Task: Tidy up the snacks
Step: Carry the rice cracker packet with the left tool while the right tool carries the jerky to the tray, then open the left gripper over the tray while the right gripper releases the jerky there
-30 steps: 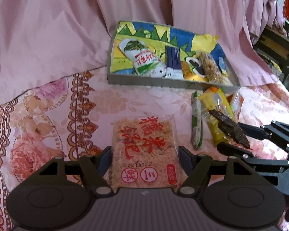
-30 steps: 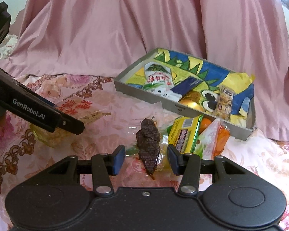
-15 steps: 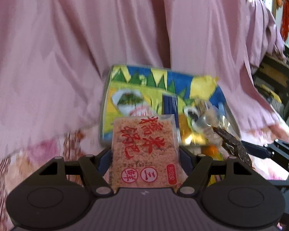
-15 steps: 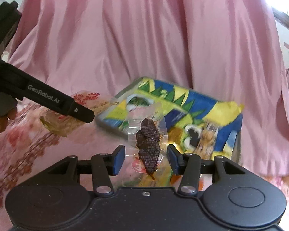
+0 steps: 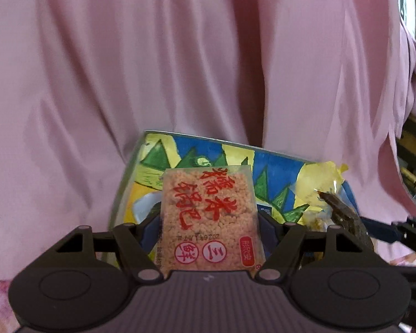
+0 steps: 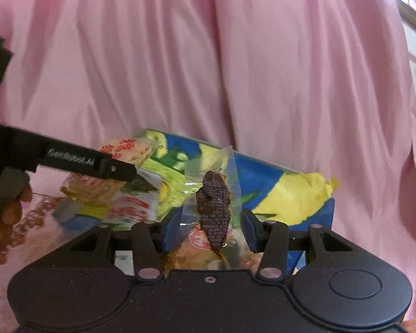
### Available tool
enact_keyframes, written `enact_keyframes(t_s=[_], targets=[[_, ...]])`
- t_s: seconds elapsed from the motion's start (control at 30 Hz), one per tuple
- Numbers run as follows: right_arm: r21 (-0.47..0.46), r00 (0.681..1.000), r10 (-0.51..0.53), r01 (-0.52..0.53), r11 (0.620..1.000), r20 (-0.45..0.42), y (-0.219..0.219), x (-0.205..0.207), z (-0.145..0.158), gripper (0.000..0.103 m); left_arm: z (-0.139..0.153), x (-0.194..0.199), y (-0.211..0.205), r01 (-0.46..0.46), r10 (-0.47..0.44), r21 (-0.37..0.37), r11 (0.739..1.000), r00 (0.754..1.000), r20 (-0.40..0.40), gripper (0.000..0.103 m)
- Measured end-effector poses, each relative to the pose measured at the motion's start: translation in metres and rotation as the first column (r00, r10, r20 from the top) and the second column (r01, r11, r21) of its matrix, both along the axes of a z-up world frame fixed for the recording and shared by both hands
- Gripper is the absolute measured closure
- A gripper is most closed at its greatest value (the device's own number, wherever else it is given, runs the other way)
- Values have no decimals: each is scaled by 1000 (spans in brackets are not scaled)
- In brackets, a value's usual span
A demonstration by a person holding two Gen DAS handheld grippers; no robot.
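My left gripper [image 5: 209, 223] is shut on a flat clear pack of rice crackers [image 5: 210, 216] with red characters, held in the air above the near left of the painted tray [image 5: 274, 163]. My right gripper [image 6: 210, 226] is shut on a clear pouch with a dark dried fish [image 6: 213, 208], held over the tray [image 6: 266, 172]. The fish pouch also shows in the left wrist view [image 5: 344, 216], and the cracker pack in the right wrist view [image 6: 102, 180]. Most of the tray's contents are hidden behind the held packs.
Pink draped cloth [image 5: 180, 69] fills the background behind the tray. A floral tablecloth [image 6: 38, 216] lies below at the left. A yellow wrapper [image 6: 299, 191] sits at the tray's right end. The person's hand [image 6: 2, 205] holds the left gripper.
Both grippers lifted their packs off the tablecloth and moved forward over the tray. The snacks left on the cloth have dropped out of sight.
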State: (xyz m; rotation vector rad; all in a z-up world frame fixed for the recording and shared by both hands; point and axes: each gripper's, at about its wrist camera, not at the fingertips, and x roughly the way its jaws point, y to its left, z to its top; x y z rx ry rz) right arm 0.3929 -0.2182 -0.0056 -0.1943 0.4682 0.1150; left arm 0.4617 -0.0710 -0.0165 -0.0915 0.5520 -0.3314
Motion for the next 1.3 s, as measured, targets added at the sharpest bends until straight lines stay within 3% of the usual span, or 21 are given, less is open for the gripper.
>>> enact_keyframes(t_s=[0.37, 0.67, 0.9, 1.07, 1.3], targets=[[20, 996, -30, 32, 999, -87, -4, 31, -37, 53, -36, 10, -8, -24, 25, 41, 999, 1000, -15, 28], [10, 992, -28, 29, 1000, -124, -4, 36, -39, 53, -41, 7, -9, -26, 26, 63, 998, 1000, -5, 27], [-6, 986, -29, 28, 1000, -163, -4, 42, -42, 52, -44, 4, -6, -39, 41, 51, 998, 998, -42, 26], [-8, 991, -27, 26, 1000, -133, -4, 34, -37, 38, -40, 2, 5, -65, 65, -2, 998, 994, -87, 21], [21, 996, -55, 56, 998, -63, -10, 12, -15, 24, -17, -17, 15, -79, 78, -27, 997, 996, -32, 11]])
